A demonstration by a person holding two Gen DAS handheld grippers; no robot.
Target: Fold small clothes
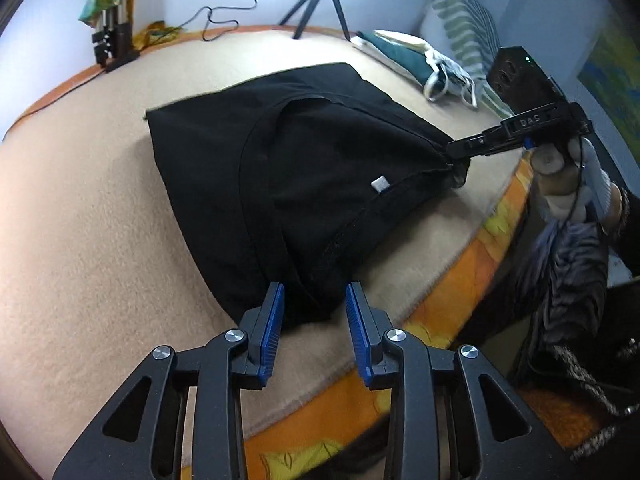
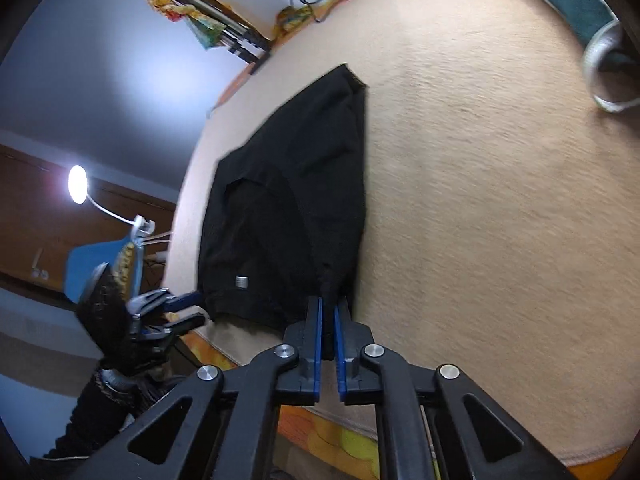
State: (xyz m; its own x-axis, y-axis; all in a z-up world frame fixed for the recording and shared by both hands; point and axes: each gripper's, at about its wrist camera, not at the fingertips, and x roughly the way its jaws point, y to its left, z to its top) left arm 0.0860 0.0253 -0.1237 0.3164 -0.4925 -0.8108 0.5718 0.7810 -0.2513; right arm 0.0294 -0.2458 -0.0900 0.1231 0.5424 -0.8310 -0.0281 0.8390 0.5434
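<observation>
Black shirt (image 1: pixel 288 184) lies mid-frame on the tan blanket (image 1: pixel 92 240), its near corner between the open left gripper (image 1: pixel 315 312) blue pads, while the right gripper (image 2: pixel 328 312) pinches the other corner.

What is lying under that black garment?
The black garment lies on a beige blanket, whose orange patterned edge shows nearby. Anything directly beneath the cloth is covered from view.

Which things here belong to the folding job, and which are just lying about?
Job:
black garment
left gripper, open
right gripper, shut on the garment's corner
beige blanket

Lying about:
tripod
striped pillow
folded teal cloth
cable
</observation>
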